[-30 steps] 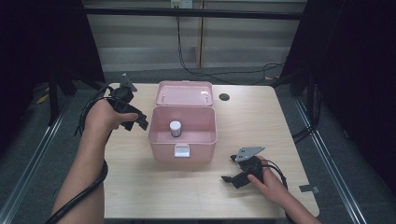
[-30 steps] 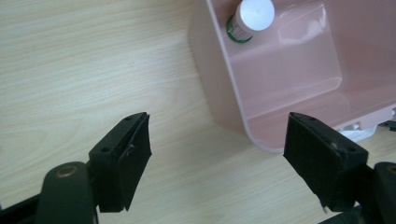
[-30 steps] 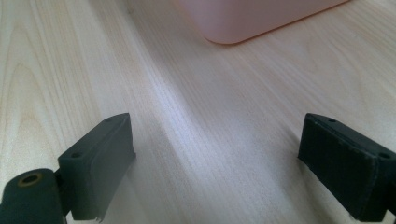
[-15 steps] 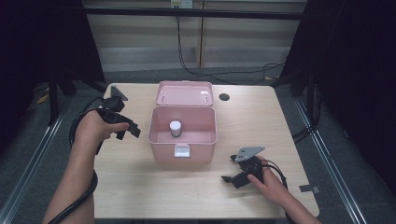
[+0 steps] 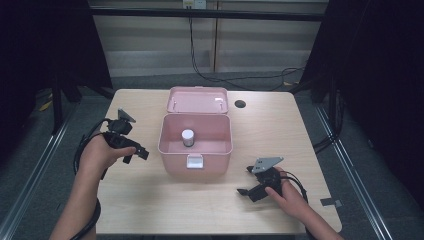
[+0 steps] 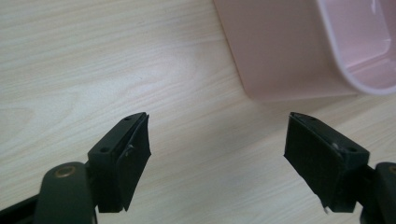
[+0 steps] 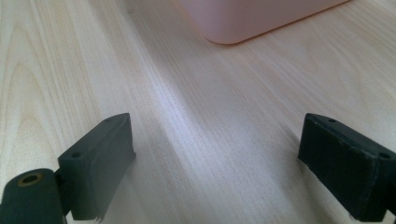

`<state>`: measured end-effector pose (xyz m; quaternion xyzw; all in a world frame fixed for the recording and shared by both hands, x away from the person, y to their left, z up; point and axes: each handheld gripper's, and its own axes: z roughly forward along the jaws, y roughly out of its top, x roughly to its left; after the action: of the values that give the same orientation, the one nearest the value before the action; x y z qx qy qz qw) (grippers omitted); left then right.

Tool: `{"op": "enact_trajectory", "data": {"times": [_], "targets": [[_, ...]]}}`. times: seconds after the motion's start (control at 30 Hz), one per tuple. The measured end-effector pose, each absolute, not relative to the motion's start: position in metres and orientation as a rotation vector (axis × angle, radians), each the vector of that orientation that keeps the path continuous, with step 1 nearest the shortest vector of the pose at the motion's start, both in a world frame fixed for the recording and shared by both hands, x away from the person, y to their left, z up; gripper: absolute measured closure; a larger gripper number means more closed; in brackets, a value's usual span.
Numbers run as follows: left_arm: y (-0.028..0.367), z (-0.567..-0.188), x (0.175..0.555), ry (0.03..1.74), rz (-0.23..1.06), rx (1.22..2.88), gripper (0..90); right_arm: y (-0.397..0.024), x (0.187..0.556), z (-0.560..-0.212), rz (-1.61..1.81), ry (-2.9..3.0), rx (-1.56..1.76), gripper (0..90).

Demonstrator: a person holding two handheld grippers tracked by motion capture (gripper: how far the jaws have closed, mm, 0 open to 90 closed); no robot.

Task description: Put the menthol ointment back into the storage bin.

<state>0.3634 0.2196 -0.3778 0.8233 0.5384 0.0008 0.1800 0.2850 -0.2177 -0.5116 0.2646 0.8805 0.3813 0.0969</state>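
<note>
An open pink box (image 5: 170, 140) stands mid-table with its lid (image 5: 197, 100) tipped back. A small white-capped jar (image 5: 188, 136) stands upright inside it. My left gripper (image 5: 139, 155) hovers just left of the box, open and empty, a hand around it. In the left gripper view its jaws stand wide apart over bare wood, the box wall (image 6: 280, 51) ahead at upper right. My right gripper (image 5: 246, 182) rests low near the front right, open and empty. The right gripper view has the box's corner (image 7: 247, 18) at the top.
The wooden table (image 5: 150, 210) has a round cable hole (image 5: 240, 104) at the back right. A white latch (image 5: 194, 161) sits on the box's front. Cables trail from both grippers. Dark floor and metal rails flank the table.
My left gripper has moved down and away from the box's left side toward the table's front left. The right gripper has stayed put.
</note>
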Motion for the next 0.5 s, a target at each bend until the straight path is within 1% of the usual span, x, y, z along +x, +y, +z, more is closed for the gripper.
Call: {"op": "enact_trajectory", "data": {"times": [0.37, 0.43, 0.5], "targets": [[0.221, -0.400, 0.347, 1.464, 0.036, 2.304, 21.4, -0.218, 0.285, -0.512, 1.127, 2.609, 0.784, 9.7], [0.220, -0.407, 0.343, 1.446, 0.047, 2.320, 21.5, -0.218, 0.285, -0.512, 1.127, 2.609, 0.785, 9.7], [0.219, -0.413, 0.340, 1.444, 0.034, 2.310, 21.5, -0.218, 0.285, -0.512, 1.127, 2.609, 0.785, 9.7]]}}
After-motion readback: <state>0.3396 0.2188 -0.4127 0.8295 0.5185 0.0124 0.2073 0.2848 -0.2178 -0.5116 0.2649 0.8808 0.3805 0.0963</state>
